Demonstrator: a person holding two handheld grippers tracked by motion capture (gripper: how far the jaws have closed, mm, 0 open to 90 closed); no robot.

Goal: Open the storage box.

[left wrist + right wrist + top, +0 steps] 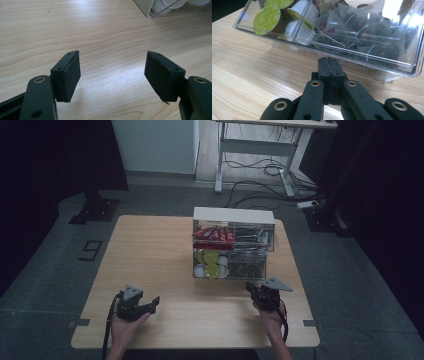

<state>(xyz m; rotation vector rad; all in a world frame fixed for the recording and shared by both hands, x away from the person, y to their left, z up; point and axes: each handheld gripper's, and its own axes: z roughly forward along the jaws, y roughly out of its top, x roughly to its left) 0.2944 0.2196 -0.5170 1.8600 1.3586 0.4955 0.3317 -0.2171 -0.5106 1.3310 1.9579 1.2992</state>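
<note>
A clear plastic organiser (233, 245) with a white top stands on the far right half of the wooden table (150, 250). Its upper tier holds red packets (214, 235); the lower drawer holds green-lidded capsules (266, 18) on one side and pyramid tea bags (359, 32) on the other. My left gripper (112, 72) is open over bare wood near the front left, nothing between its pads. My right gripper (329, 65) is shut, its tips just in front of the drawer's clear wall (352, 53), empty. In the high view the left gripper (156, 301) and right gripper (251, 290) sit near the front edge.
A corner of the organiser (172, 8) with white capsules lies far right ahead of the left gripper. Beyond the table are a white desk frame (260, 150), floor cables (260, 190) and dark stands at both sides.
</note>
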